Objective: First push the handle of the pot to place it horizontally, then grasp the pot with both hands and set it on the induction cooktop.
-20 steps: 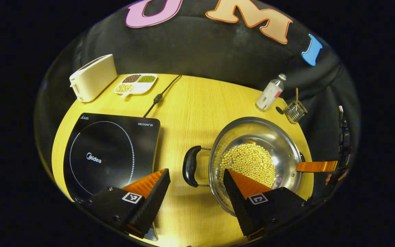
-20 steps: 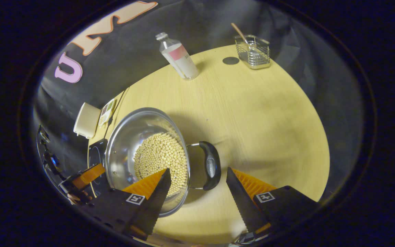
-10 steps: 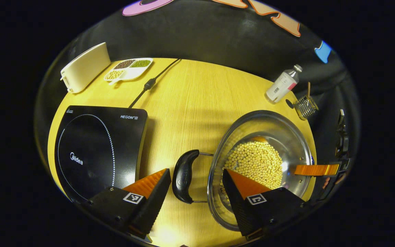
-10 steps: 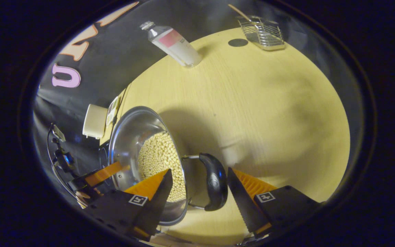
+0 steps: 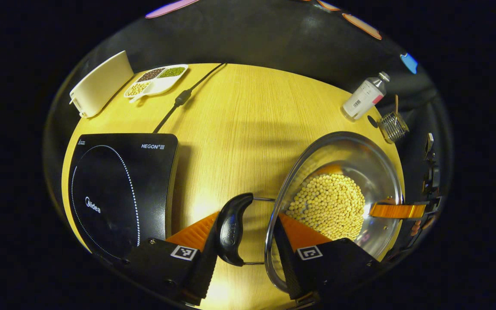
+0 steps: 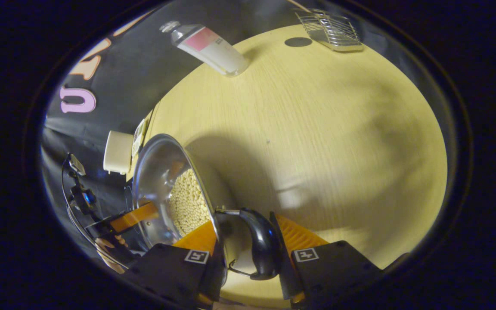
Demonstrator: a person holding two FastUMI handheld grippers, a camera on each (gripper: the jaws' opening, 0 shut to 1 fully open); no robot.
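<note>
A steel pot with soybeans in it sits right of the black induction cooktop on the wooden table. My left gripper has closed across the pot's left black handle. One finger lies against the handle's outer side, the other sits just inside the rim. In the right gripper view, my right gripper spans the pot's other handle the same way. The right gripper's finger also appears at the pot's far side.
A cream toaster, a divided dish of beans and the cooktop's cable lie at the back left. A bottle and a wire basket stand at the back right. Bare table separates pot and cooktop.
Both grippers came down and forward to the pot's handles, and their fingers narrowed from wide open to closed across each handle and the rim. The pot has stayed in place.
</note>
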